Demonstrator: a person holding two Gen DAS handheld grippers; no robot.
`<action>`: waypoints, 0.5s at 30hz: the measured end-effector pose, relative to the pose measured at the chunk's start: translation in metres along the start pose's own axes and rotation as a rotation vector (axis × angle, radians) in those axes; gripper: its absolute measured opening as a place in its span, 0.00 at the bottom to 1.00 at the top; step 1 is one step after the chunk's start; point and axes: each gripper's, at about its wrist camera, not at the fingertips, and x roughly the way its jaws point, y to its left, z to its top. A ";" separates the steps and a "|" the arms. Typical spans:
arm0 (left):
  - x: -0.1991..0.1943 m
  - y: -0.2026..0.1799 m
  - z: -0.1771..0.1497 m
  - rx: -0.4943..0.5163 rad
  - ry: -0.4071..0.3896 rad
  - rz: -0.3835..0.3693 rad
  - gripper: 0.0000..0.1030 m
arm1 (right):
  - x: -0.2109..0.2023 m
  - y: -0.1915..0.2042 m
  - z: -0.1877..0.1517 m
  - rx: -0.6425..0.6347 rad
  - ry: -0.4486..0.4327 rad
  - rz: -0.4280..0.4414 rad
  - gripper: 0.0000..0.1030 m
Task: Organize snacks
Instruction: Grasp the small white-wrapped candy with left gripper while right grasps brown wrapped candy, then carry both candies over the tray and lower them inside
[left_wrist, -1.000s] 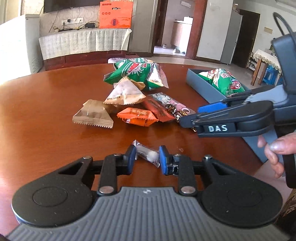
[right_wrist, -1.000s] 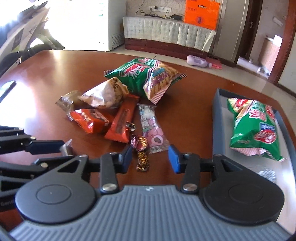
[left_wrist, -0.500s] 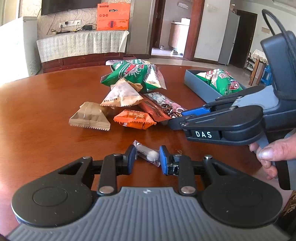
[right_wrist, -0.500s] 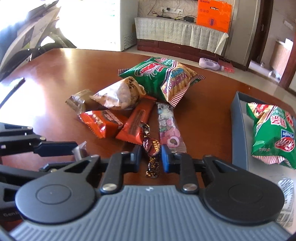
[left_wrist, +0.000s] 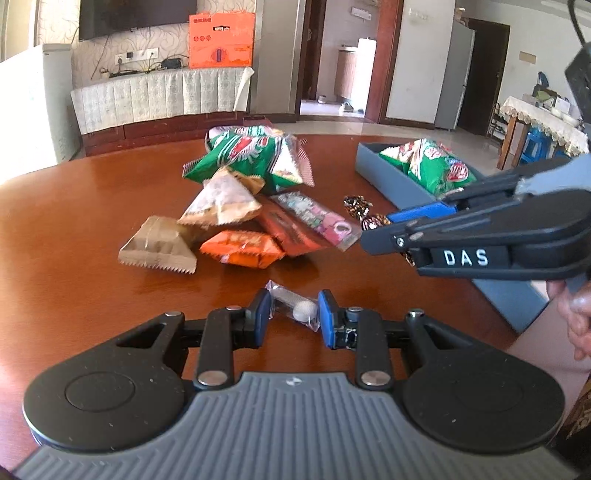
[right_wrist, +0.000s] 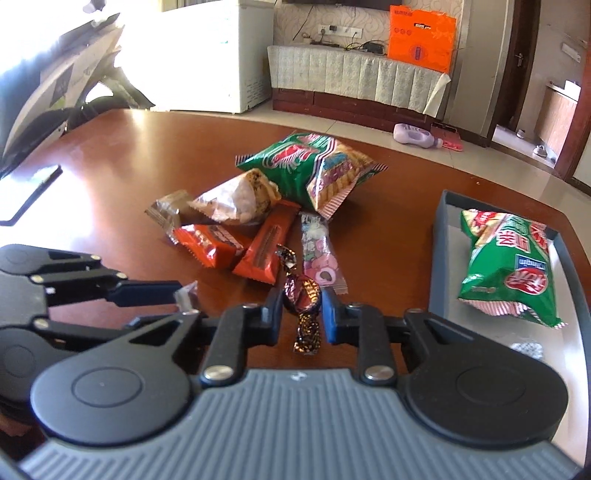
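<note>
Blue-padded, the left gripper (left_wrist: 293, 314) sits low at the bottom centre of the left wrist view, level over the brown wooden table (left_wrist: 74, 229), its fingers narrowed onto a small clear-wrapped white candy (left_wrist: 295, 308). At right, the right gripper (left_wrist: 380, 230) reaches in sideways, a hand (left_wrist: 574, 314) at the right edge behind it. Mid-frame lies a heap of snack packets (left_wrist: 240, 206); the grey tray (left_wrist: 391, 173) at upper right holds a green snack bag (left_wrist: 432, 166).

Seen from the right wrist view, the right gripper (right_wrist: 302, 308) is clamped on a dark brown foil-wrapped twist candy (right_wrist: 303, 295), whose tail hangs below the fingers. The left gripper (right_wrist: 177, 299) enters from the left. The tray (right_wrist: 441, 258) lies at right, the green bag (right_wrist: 509, 266) inside it.
</note>
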 end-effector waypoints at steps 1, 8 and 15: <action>0.000 -0.003 0.002 -0.004 -0.006 0.003 0.32 | -0.003 -0.001 -0.001 0.002 -0.004 -0.003 0.25; 0.002 -0.031 0.014 0.000 -0.031 -0.010 0.32 | -0.027 -0.015 -0.002 0.042 -0.044 -0.032 0.25; 0.002 -0.058 0.026 0.015 -0.051 -0.012 0.32 | -0.054 -0.039 -0.010 0.088 -0.074 -0.069 0.25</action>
